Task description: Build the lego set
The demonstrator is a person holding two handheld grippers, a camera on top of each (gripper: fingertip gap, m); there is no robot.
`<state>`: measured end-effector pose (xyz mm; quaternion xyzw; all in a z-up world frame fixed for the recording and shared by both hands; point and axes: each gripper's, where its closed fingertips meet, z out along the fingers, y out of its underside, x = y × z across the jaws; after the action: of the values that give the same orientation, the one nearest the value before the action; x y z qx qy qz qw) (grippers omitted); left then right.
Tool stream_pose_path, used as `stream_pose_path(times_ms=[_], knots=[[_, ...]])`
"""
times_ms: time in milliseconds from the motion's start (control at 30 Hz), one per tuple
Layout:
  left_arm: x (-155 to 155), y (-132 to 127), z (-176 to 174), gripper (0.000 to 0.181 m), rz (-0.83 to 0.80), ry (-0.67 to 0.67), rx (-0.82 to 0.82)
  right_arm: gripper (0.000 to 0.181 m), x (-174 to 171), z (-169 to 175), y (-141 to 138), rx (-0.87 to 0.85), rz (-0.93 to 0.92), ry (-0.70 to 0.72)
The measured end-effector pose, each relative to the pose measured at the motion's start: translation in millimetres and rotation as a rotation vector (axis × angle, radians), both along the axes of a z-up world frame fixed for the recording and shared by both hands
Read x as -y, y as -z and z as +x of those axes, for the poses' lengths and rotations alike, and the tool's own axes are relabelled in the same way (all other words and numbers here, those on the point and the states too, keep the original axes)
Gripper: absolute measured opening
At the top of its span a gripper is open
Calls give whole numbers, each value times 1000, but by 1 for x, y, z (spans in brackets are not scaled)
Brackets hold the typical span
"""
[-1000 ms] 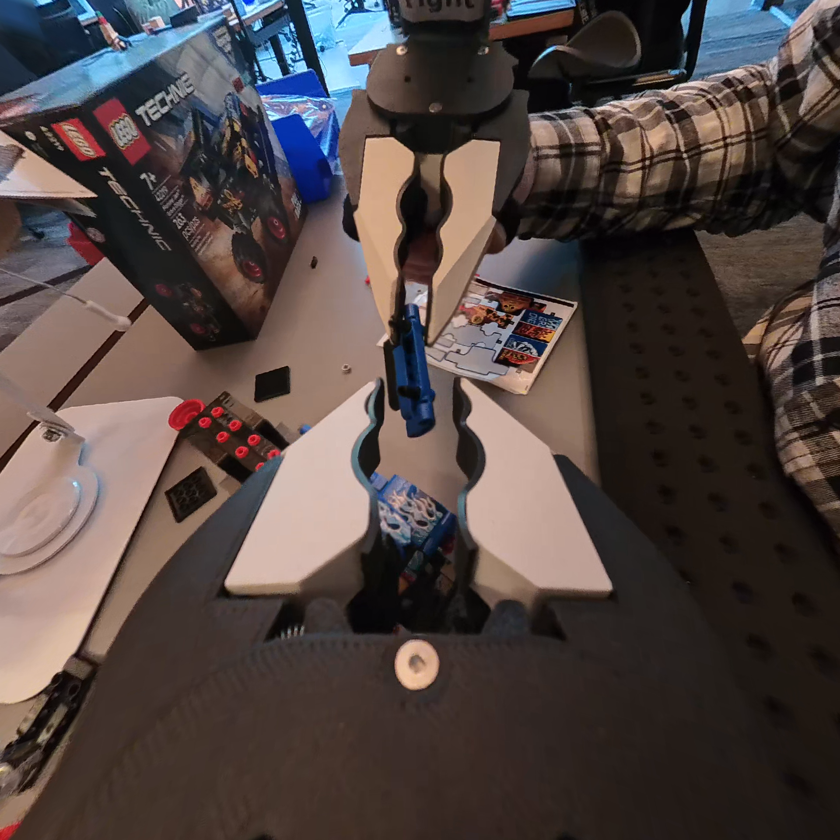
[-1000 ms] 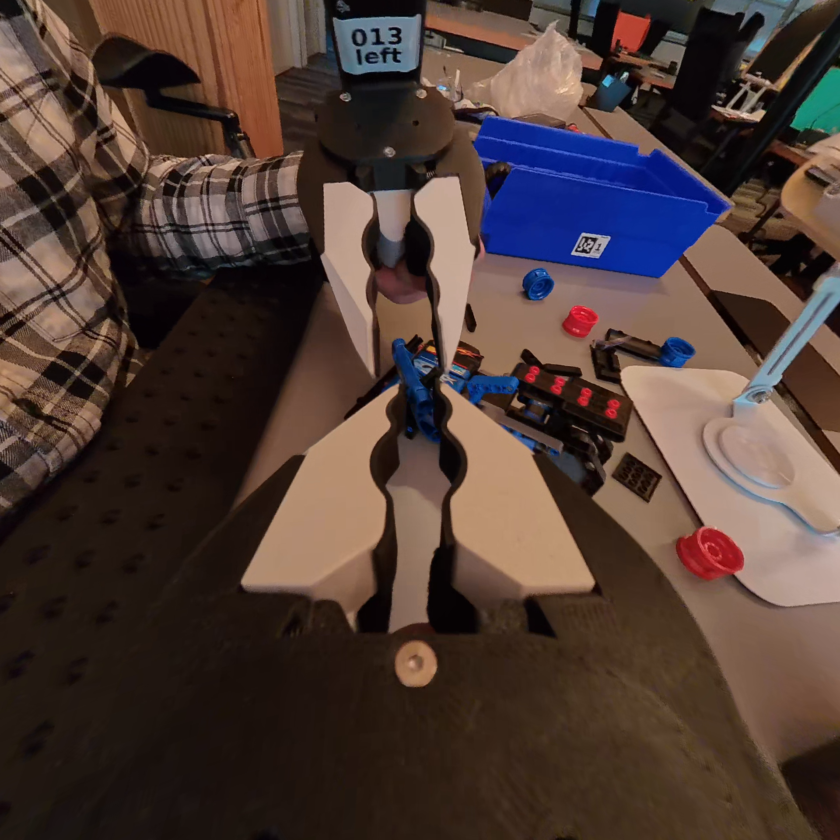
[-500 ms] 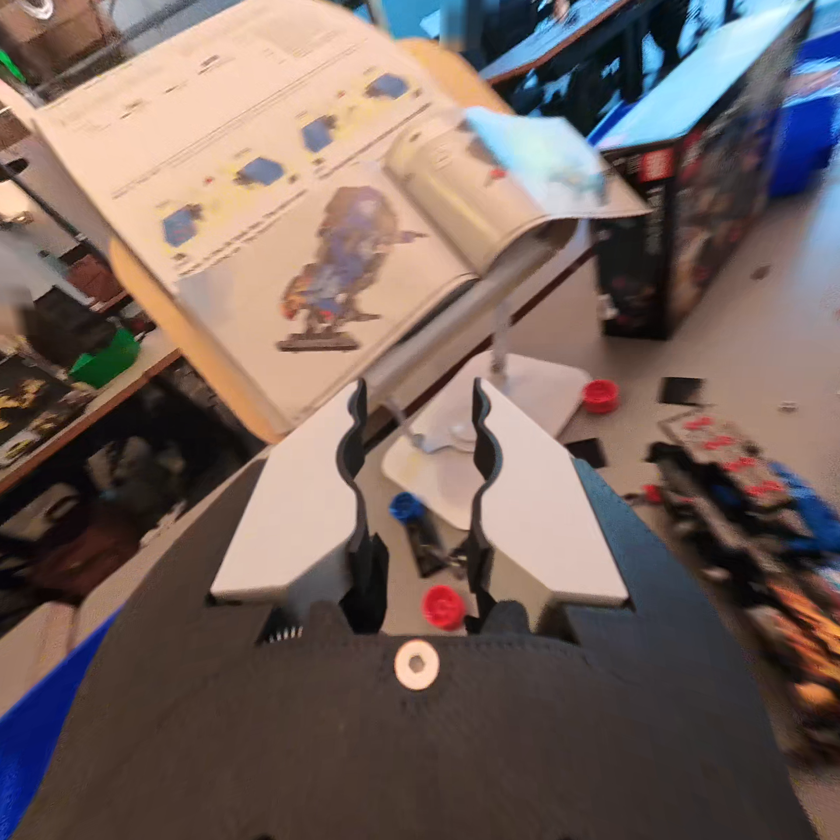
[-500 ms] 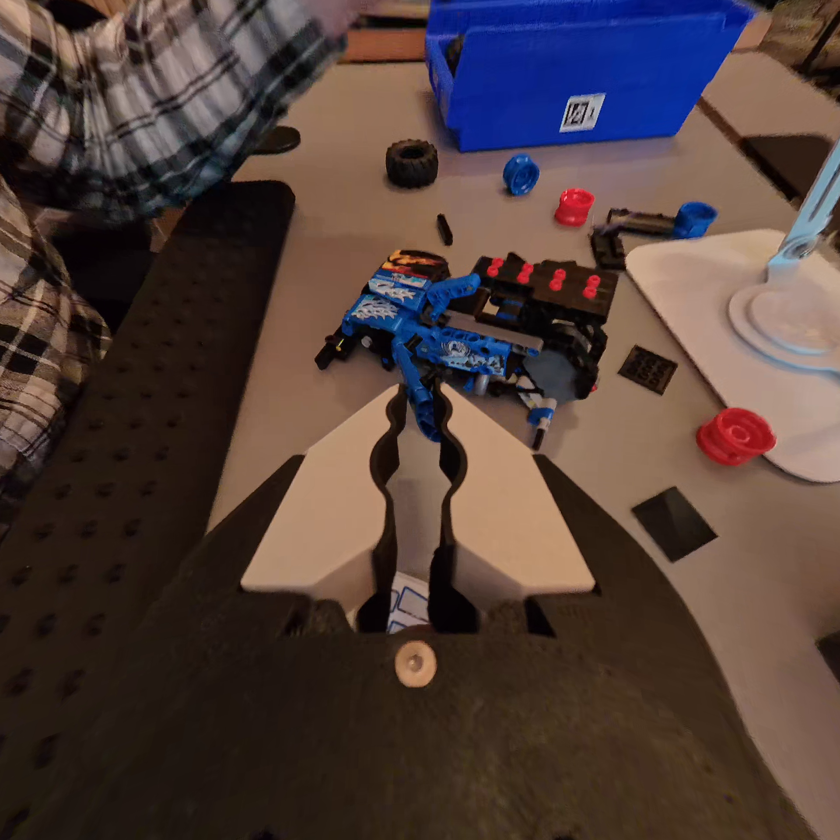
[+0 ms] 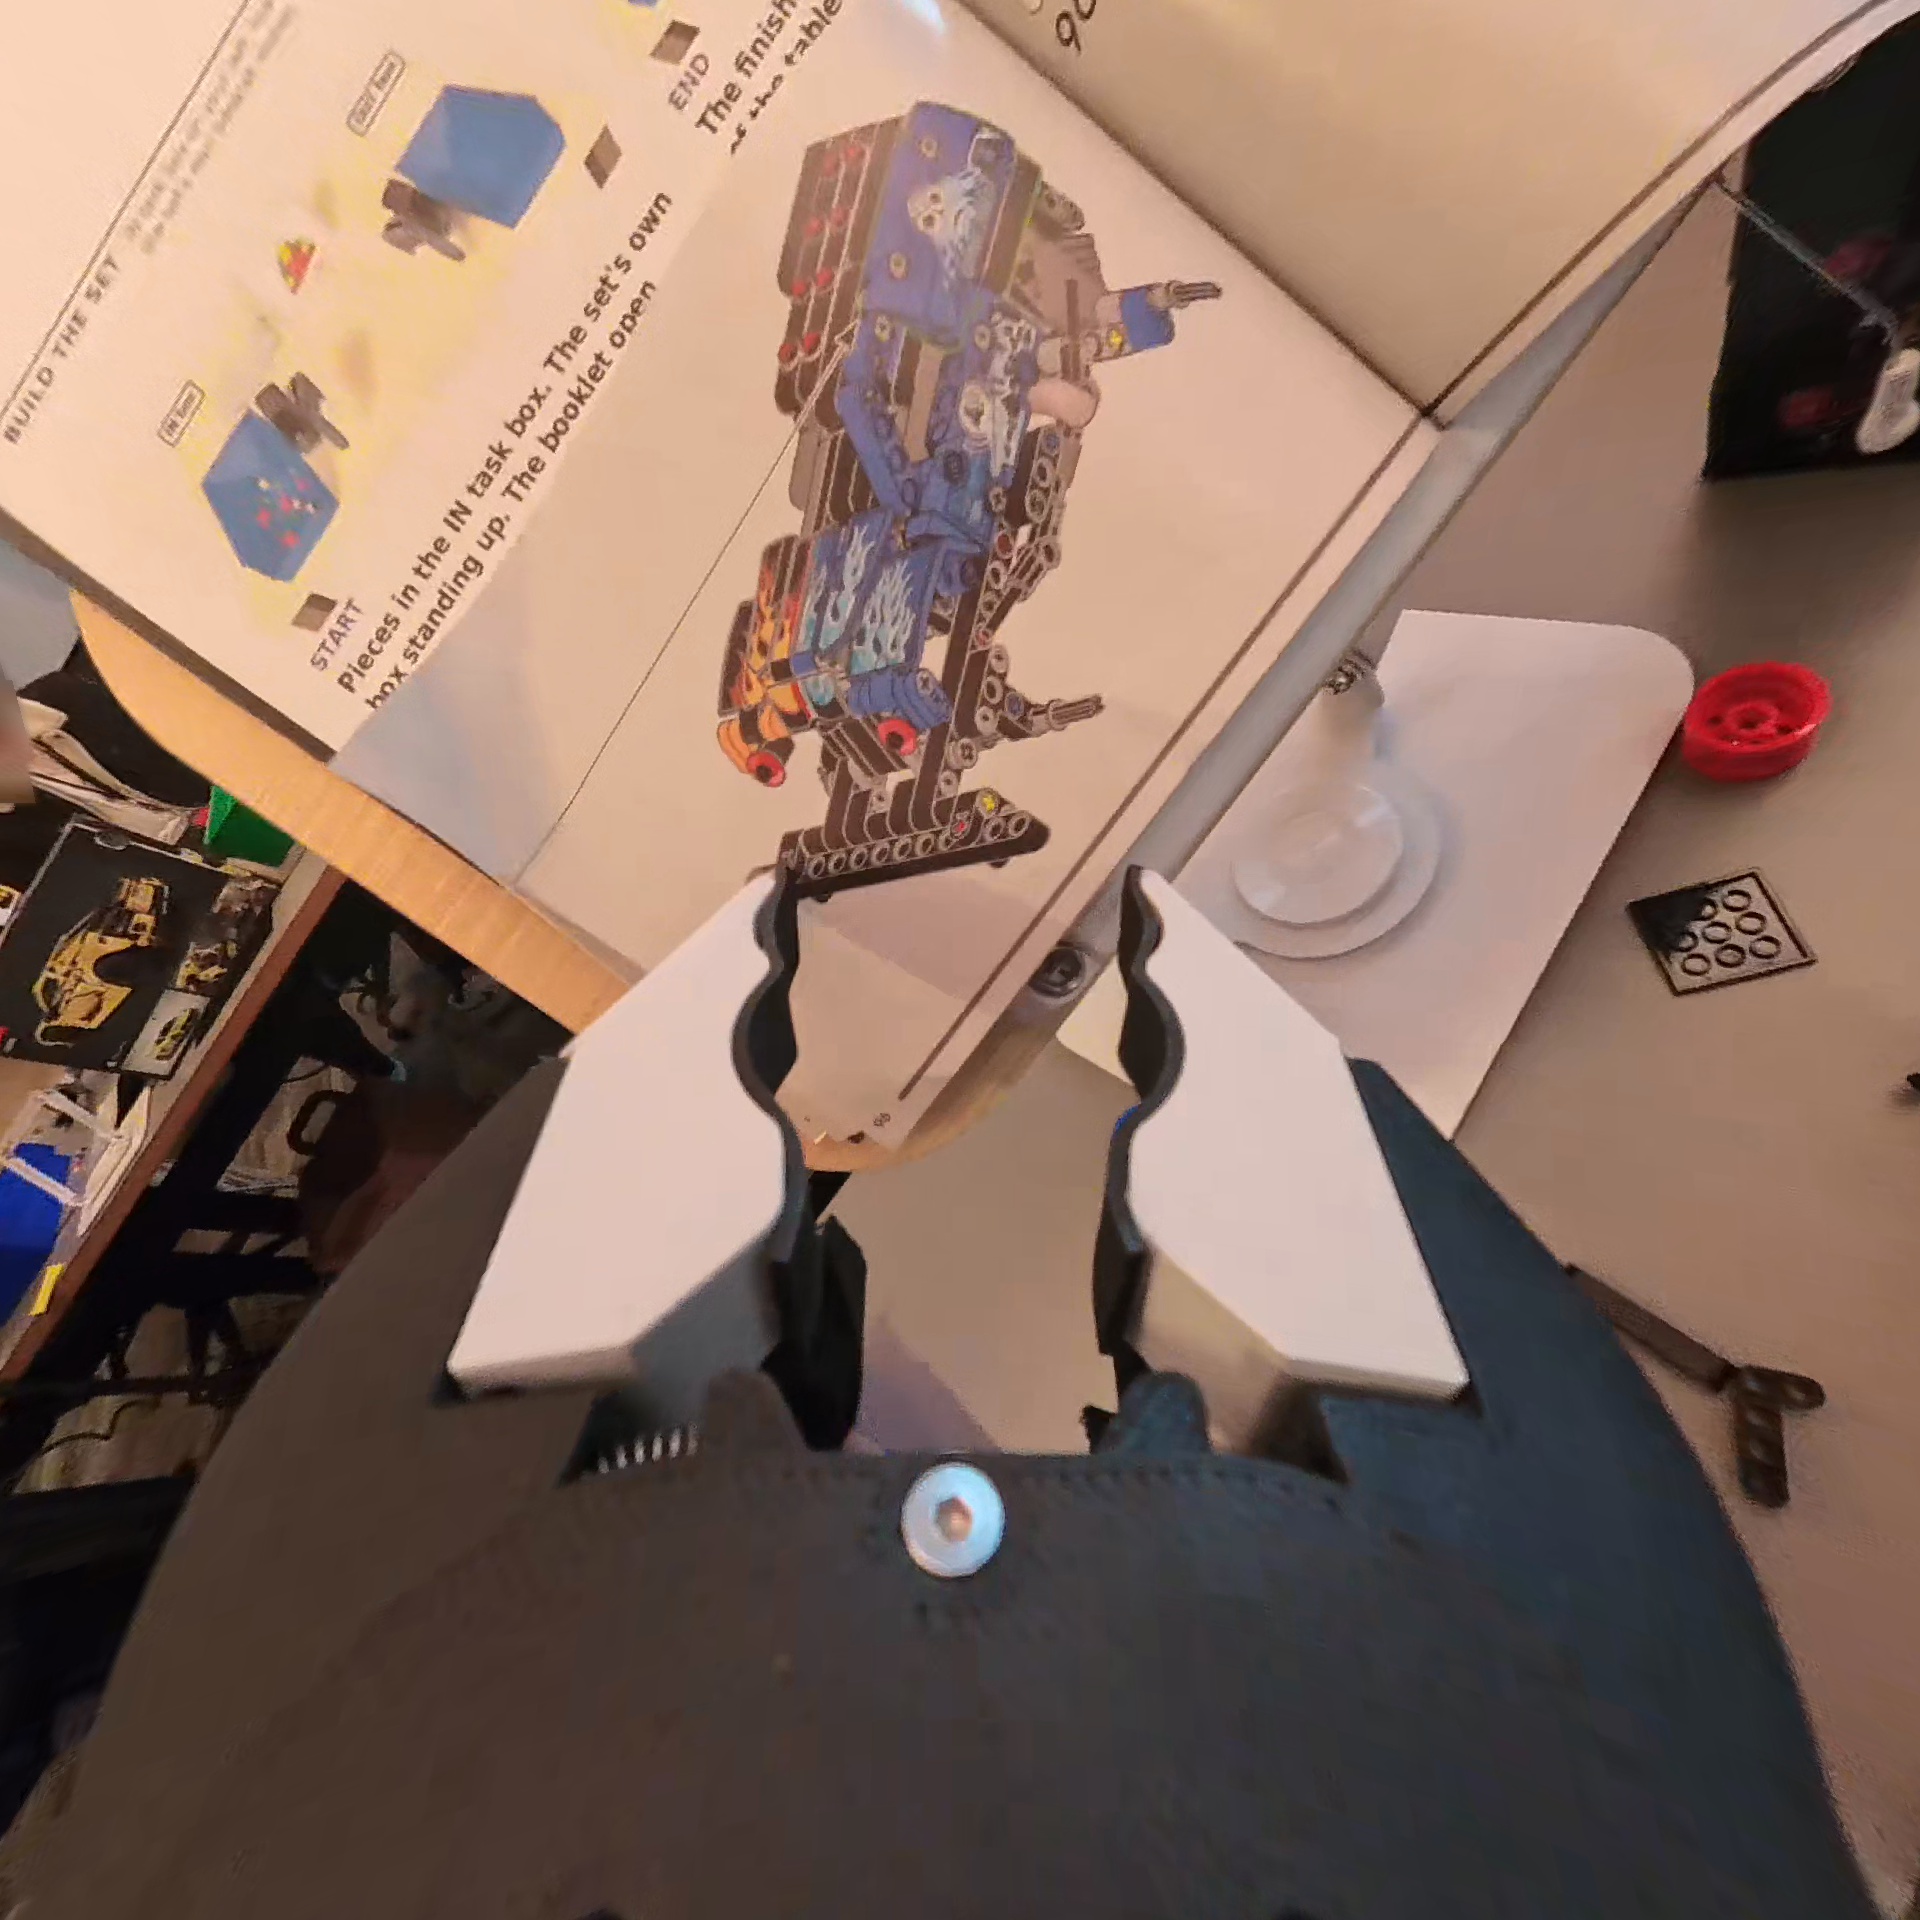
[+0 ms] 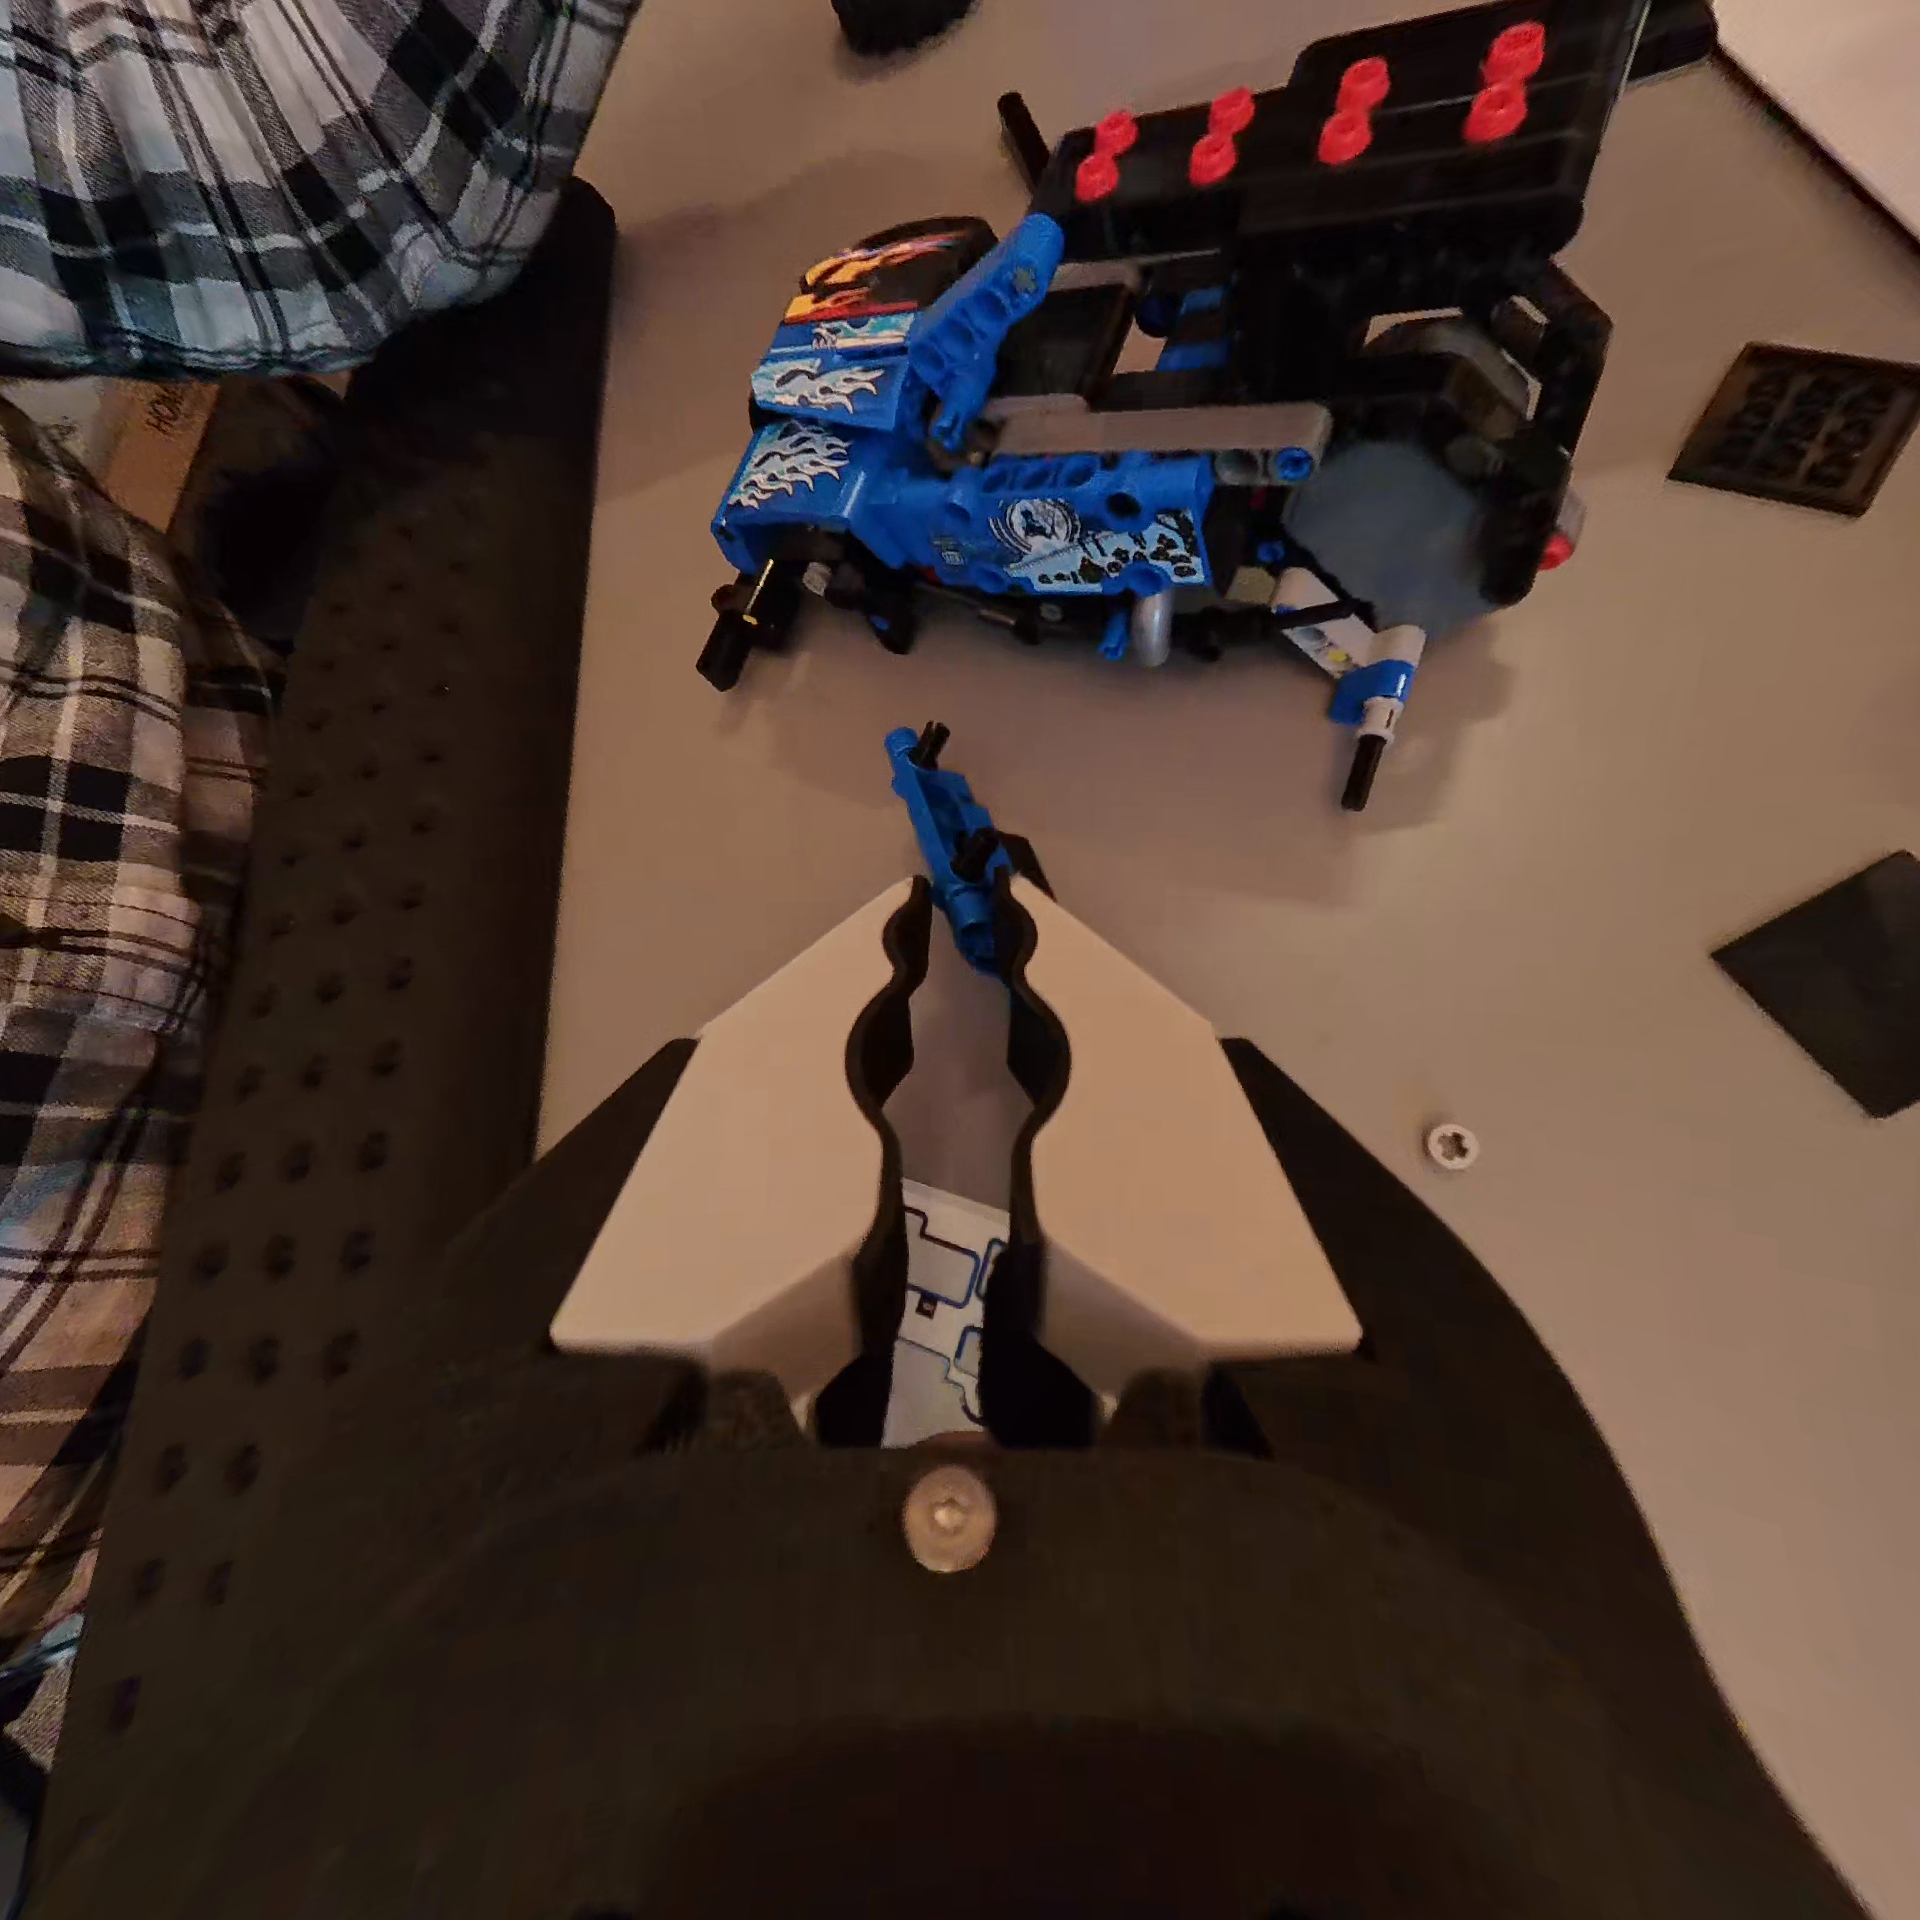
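- The right tool (image 6: 961,899) has its jaws nearly closed on a small blue lego piece (image 6: 951,847), which is pinched at the fingertips and sticks out forward, above the grey tabletop (image 6: 1455,935).
- Just beyond this piece, apart from it, the partly built lego truck (image 6: 1143,416) lies on the tabletop; it is blue with flame stickers in front and black with red pins behind.
- Right of the truck lie a black studded plate (image 6: 1803,428) and, nearer to the tool, a flat black tile (image 6: 1849,977); a small pale round part (image 6: 1451,1145) lies below the tile.
- Left of the truck are a black perforated mat (image 6: 395,831) and a plaid sleeve (image 6: 260,156).
- The left tool (image 5: 956,904) is open wide and holds nothing between its white fingers (image 5: 665,1143).
- It points at an open instruction booklet (image 5: 831,416) standing on a white stand (image 5: 1507,831); the page shows a picture of the truck.
- Right of the stand's base a red wheel hub (image 5: 1756,719) and a black square plate (image 5: 1720,932) lie on the tabletop.
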<state>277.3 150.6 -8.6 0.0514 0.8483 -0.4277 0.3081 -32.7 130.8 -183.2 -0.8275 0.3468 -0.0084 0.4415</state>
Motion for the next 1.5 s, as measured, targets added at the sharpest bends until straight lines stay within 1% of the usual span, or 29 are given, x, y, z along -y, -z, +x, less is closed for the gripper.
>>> stream_pose_path(times_ms=[133, 267, 433, 533, 600, 767, 900, 1067, 1233, 1333, 1500], knots=[[-1, 4, 2, 58, -10, 9, -12, 11, 2, 2, 0, -14, 13, 14], [1, 4, 0, 50, -32, 30, -26, 23, 3, 5, 1, -16, 14, 33], [-2, 5, -2, 43, -15, 39, -10, 27, 5, 9, -3, 17, 12, 44], [-5, 5, -7, 32, -15, 69, -8, 27, 6, 11, -8, 40, 22, 54], [-8, 4, -8, 19, -16, 83, -11, 26, 7, 13, -11, 54, 32, 59], [-9, 6, -9, 10, -19, 93, -23, 24, 7, 15, -12, 69, 41, 62], [-7, 5, -10, 10, -13, 95, -4, 23, 8, 17, -13, 82, 38, 64], [-4, -7, -13, 11, -63, 103, 29, 22, 11, 18, -20, 107, 52, 78], [2, -12, -12, 12, -87, 88, 59, 21, 12, 19, -24, 124, 57, 82], [8, -11, -13, 16, -86, 80, 60, 21, 13, 19, -24, 131, 55, 85], [17, -20, -16, 23, -153, 76, 34, 21, 13, 19, -24, 136, 55, 86]])
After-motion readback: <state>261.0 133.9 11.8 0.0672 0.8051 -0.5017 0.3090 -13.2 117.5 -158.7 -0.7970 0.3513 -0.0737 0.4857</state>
